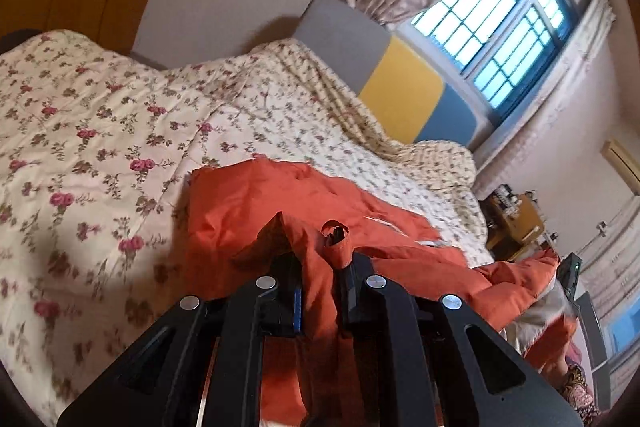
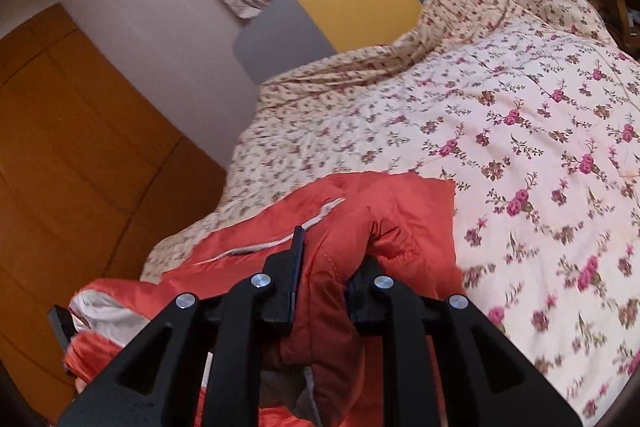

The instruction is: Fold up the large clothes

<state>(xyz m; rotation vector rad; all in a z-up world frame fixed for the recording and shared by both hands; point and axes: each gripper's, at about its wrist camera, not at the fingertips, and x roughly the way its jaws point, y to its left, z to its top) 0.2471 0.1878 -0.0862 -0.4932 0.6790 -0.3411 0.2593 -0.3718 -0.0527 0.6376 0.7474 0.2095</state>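
An orange padded jacket (image 1: 256, 203) with a pale lining lies on the floral bedspread (image 1: 88, 131). My left gripper (image 1: 320, 263) is shut on a bunched fold of the jacket, which runs up between its fingers. My right gripper (image 2: 328, 267) is shut on another fold of the same jacket (image 2: 384, 211), lifted off the bedspread (image 2: 520, 131). The other gripper's black body shows at the edge of each view, by the jacket: in the left wrist view (image 1: 572, 271) and in the right wrist view (image 2: 60, 327).
The bed's grey, yellow and blue headboard (image 1: 400, 83) stands against the wall under a curtained window (image 1: 504, 23). A wooden wardrobe (image 2: 72, 155) stands beside the bed. A cluttered wooden side table (image 1: 516, 215) stands near the bed's far corner.
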